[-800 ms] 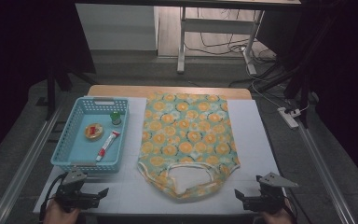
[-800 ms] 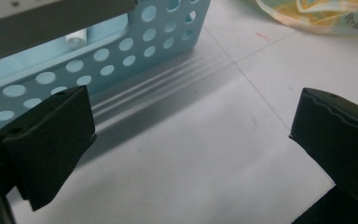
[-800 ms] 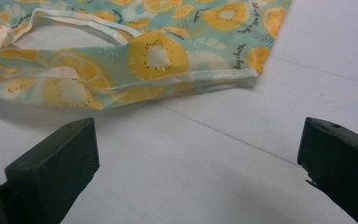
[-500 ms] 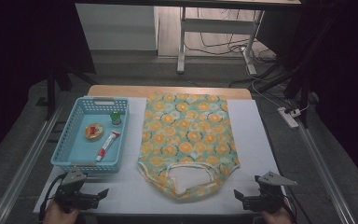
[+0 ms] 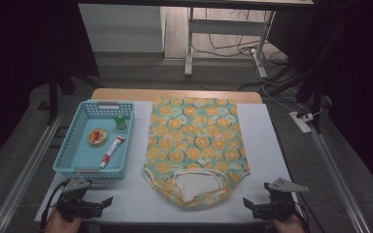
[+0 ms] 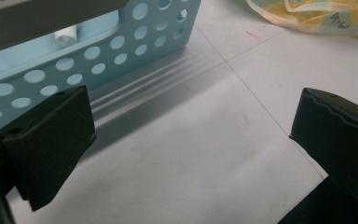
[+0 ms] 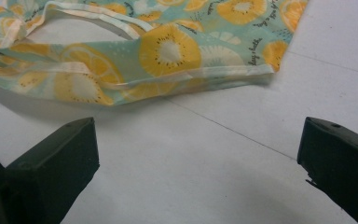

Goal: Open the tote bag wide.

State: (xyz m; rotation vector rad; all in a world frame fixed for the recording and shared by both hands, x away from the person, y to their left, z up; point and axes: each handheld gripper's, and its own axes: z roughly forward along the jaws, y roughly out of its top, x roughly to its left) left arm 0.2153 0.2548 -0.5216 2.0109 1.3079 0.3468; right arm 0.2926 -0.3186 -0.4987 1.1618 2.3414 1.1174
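Observation:
A tote bag (image 5: 194, 145) printed with orange slices lies flat in the middle of the white table, its handles toward the near edge. In the right gripper view its handle edge (image 7: 168, 60) lies just beyond the jaws. My left gripper (image 5: 99, 204) rests at the near left corner, open and empty, just in front of the blue basket (image 5: 77, 167). My right gripper (image 5: 252, 206) rests at the near right, open and empty, a little short of the bag's corner. The left gripper view shows the basket's perforated wall (image 6: 135, 42) close ahead.
In the basket lie a red and white tube (image 5: 111, 150), a round orange item (image 5: 97, 136) and a small green-capped bottle (image 5: 121, 122). Metal rails run along both table sides. A power strip (image 5: 301, 122) and cables lie on the floor at the right.

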